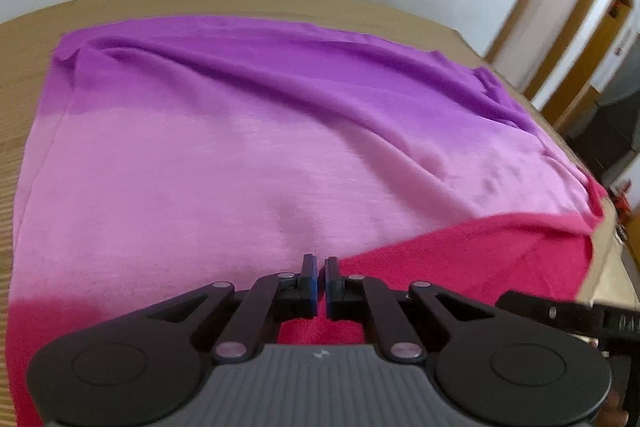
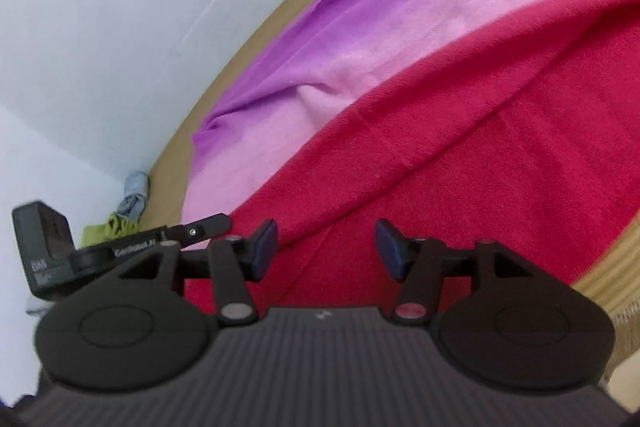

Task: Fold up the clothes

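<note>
Now the left gripper, jaws nearly closed, seems to pinch the garment spread on the bench; right gripper hovers wide open, empty. Grip the hem squarely, lift evenly.

The garment is a soft knit piece in three bands of colour, purple at the far end, pale pink across the middle and deep pink-red at the near end, and it lies spread over the wooden table with long diagonal wrinkles running through the purple and pink parts. At the near right its red hem is turned up and folded back over the pink band.
</note>
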Demonstrator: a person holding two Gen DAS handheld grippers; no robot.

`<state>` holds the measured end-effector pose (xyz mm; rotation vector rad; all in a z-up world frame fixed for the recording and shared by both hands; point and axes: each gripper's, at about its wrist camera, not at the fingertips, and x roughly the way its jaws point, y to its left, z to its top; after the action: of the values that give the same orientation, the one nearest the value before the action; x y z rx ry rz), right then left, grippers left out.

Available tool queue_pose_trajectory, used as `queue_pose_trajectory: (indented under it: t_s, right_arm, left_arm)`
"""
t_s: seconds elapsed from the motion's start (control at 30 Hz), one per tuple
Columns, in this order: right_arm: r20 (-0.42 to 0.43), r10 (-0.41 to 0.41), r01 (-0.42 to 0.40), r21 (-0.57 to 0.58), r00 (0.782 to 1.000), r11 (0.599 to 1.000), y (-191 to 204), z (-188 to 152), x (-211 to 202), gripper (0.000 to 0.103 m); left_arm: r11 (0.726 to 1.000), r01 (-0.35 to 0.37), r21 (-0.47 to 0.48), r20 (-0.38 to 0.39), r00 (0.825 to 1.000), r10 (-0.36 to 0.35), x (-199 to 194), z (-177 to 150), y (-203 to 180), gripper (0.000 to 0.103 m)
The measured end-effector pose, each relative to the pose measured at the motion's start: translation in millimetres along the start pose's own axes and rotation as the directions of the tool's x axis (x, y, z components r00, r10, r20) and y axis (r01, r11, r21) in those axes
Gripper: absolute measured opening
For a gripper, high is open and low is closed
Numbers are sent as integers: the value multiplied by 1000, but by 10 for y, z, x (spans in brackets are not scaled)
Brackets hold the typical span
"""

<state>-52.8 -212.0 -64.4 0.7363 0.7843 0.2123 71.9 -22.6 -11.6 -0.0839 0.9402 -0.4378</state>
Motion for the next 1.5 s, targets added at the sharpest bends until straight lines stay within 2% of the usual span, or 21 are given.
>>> queue_pose_trajectory:
  t_s: [0.17,0.27,0.33,0.47,0.57,0.63,0.7,0.73,0.77,0.8,0.9,1.07,1.13,1.17,1.2,1.23,1.4,1.5]
  right_arm:
    - [-55,-30,22,-148,998,989,289,-76,178,57]
    - [-65,-59,39,-277,996,960,487,-163,268,57]
    - [-80,-56,27,-320,995,947,574,-204,311,57]
    - [-118,-4,-31,-296,993,955,586,-257,327,57]
    - [-109,19,-48,-269,994,962,535,-254,318,57]
    - [-105,47,-69,-218,993,974,456,-207,322,56]
    - [-101,73,-89,-157,992,984,413,-165,372,50]
    - [-105,80,-94,-132,991,987,396,-147,402,44]
    - [-111,86,-98,-110,990,989,372,-128,428,38]
    - [-115,92,-102,-89,989,991,360,-117,449,36]
    - [-120,117,-121,-31,986,992,329,-97,468,36]
    - [-118,112,-113,-1,987,994,323,-99,466,36]
    - [-116,112,-112,10,987,994,306,-101,457,36]
    - [-115,110,-110,13,987,994,295,-106,446,36]
    - [-113,107,-106,16,988,994,282,-112,432,36]
    - [-111,107,-106,21,988,994,266,-121,416,35]
    - [-101,136,-127,89,985,988,90,-154,308,37]
    - [-97,145,-133,126,985,983,29,-172,231,43]
  left_arm:
    - [998,-48,-32,-21,999,47,129,-5,84,4]
    - [997,-54,-61,-30,998,52,173,-32,164,4]
    - [997,-49,-62,-28,999,47,130,-43,180,4]
    - [1000,8,-11,1,1000,-8,-133,-133,175,6]
    - [992,15,126,28,999,-19,-396,-314,54,8]
    - [972,7,236,30,999,-14,-529,-466,-67,9]
    - [941,11,338,24,1000,-20,-605,-612,-229,10]
    - [927,13,375,23,999,-23,-621,-665,-298,12]
    - [914,14,404,20,999,-24,-614,-713,-370,20]
    - [901,15,433,18,1000,-25,-605,-760,-441,27]
    - [879,-1,477,11,1000,-5,-473,-839,-608,36]
    - [863,5,506,-11,1000,0,-307,-898,-698,40]
    - [863,-11,506,3,1000,11,-258,-905,-698,41]
    - [874,-3,486,-4,1000,5,-235,-874,-680,35]
    - [888,4,460,-10,1000,1,-234,-844,-641,14]
    - [901,11,433,-16,1000,-4,-233,-814,-603,7]
    - [945,34,324,0,999,-35,-341,-699,-412,1]
    - [962,69,262,24,997,-78,-473,-630,-340,1]
